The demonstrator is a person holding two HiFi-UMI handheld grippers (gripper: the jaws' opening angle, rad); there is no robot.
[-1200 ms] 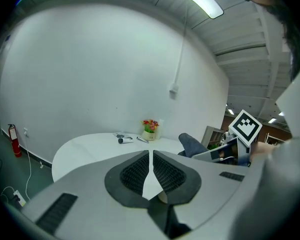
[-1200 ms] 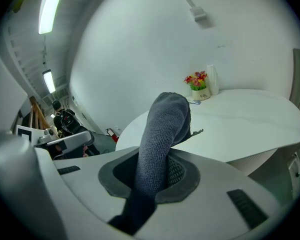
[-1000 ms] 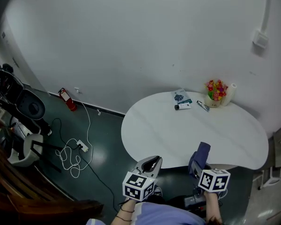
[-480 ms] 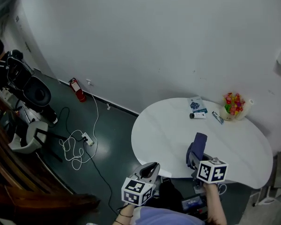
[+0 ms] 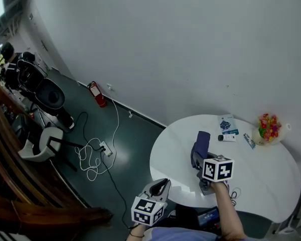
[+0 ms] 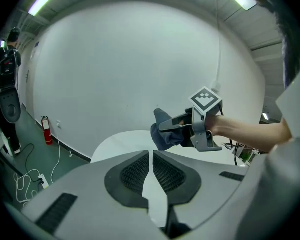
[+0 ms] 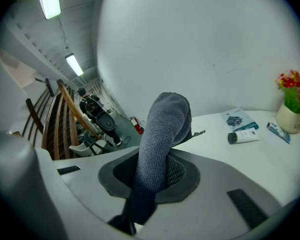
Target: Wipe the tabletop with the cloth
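Note:
A blue-grey cloth (image 5: 202, 141) sticks up from my right gripper (image 5: 200, 157), which is shut on it above the white oval table (image 5: 261, 179). In the right gripper view the cloth (image 7: 162, 139) rises between the jaws and hides most of the pads. The left gripper view shows the cloth (image 6: 165, 131) and the right gripper from the side, over the table (image 6: 117, 141). My left gripper (image 5: 160, 187) hangs off the table's near edge, above the floor. Its jaws (image 6: 150, 171) stand nearly together with nothing between them.
At the table's far end lie a booklet (image 5: 228, 124), a tube (image 5: 227, 137), a small packet (image 5: 249, 141) and a pot of flowers (image 5: 267, 128). A cable and power strip (image 5: 103, 148), a fire extinguisher (image 5: 98, 94) and chairs (image 5: 45, 144) are on the floor to the left.
My right gripper has carried the cloth from the table's near edge out over the tabletop. The head view has swung left, so the table sits further right. The left gripper stays low.

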